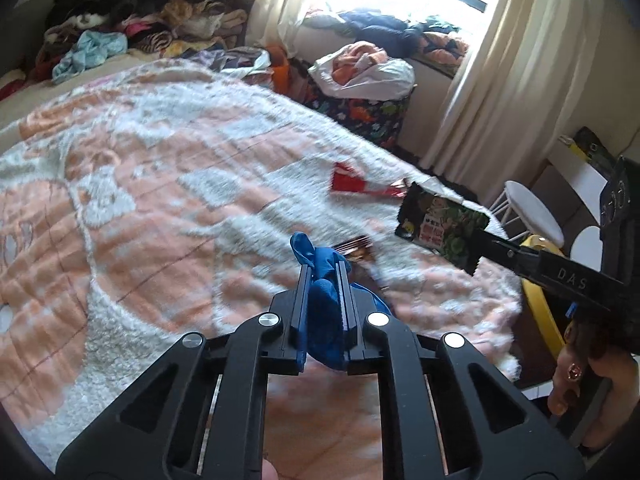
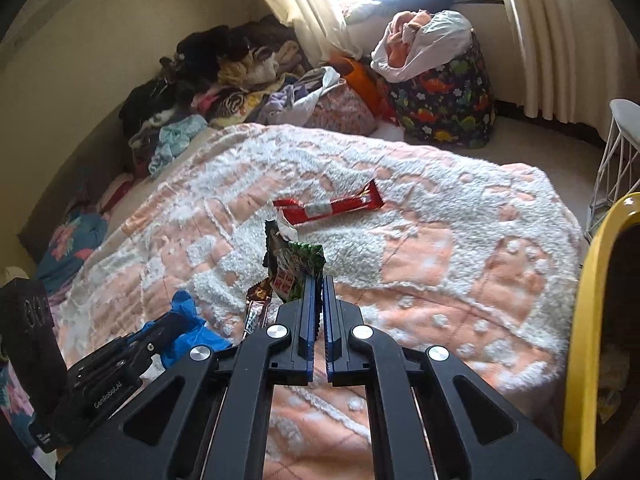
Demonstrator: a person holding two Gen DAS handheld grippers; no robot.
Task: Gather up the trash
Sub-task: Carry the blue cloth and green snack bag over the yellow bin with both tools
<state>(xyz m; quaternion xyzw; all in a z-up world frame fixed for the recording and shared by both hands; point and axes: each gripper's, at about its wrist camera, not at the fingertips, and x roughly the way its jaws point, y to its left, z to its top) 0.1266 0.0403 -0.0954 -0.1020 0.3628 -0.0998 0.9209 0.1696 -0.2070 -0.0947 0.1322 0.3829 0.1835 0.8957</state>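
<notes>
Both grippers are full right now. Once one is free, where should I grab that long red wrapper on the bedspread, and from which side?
Grip the red wrapper across its narrow width near mid-length, coming straight down from above. It lies flat on the fluffy bedspread, its long axis running left-right in the right wrist view, so the jaws should straddle the short way. Its crumpled, torn left end looks less secure.

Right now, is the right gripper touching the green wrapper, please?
Touching: the right wrist view shows the right gripper shut on the green wrapper.

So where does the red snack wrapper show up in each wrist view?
Left wrist: red snack wrapper lies right of centre on the blanket, beyond the blue glove.
Right wrist: red snack wrapper lies centre frame, past the held green packet.
Shared landmark: dinosaur-print bag under the window.
</notes>
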